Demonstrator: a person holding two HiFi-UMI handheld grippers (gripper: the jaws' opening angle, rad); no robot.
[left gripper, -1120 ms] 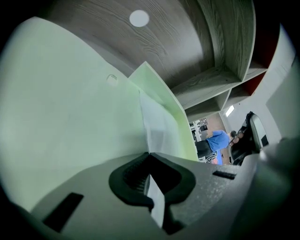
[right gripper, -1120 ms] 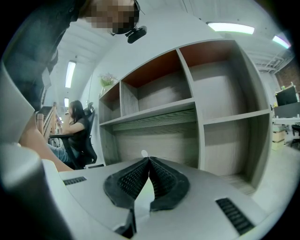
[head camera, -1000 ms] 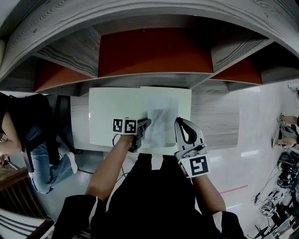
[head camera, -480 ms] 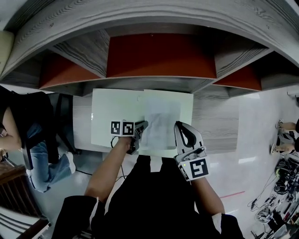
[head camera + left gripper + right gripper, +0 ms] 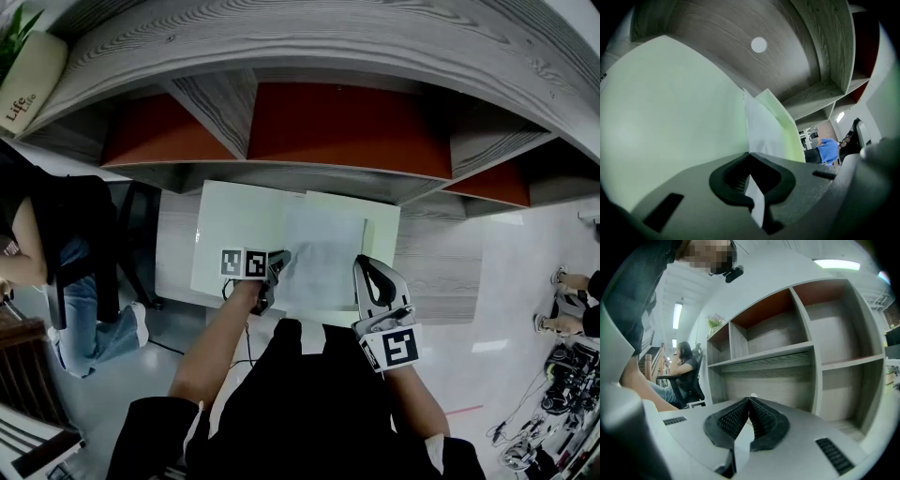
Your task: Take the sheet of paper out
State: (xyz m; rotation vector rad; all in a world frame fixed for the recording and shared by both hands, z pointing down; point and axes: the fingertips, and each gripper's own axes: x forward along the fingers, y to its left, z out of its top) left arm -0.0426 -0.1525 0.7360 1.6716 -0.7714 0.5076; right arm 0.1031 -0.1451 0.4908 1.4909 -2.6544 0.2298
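A white sheet of paper [image 5: 323, 251] lies over a pale green folder [image 5: 234, 225] on the wooden desk. My left gripper [image 5: 278, 262] is shut on the sheet's near left corner. In the left gripper view the paper [image 5: 761, 124] runs from between the closed jaws [image 5: 749, 154] up past the folder's [image 5: 670, 108] raised green flap. My right gripper [image 5: 362, 265] sits at the folder's near right edge. It points nearly level at the shelves, and in its own view the jaws [image 5: 750, 399] are shut with a pale strip, apparently the folder's edge, between the pads.
A wooden shelf unit with red back panels [image 5: 347, 122] stands behind the desk [image 5: 436, 258]. A white round cap [image 5: 758, 44] is set in the desktop. A person sits on a chair at the left [image 5: 56, 244]. A beige case [image 5: 28, 80] lies on the shelf top.
The left gripper has pulled the sheet a little toward the near edge and left. The right gripper has barely shifted. The head view has tipped up, showing more of the shelf.
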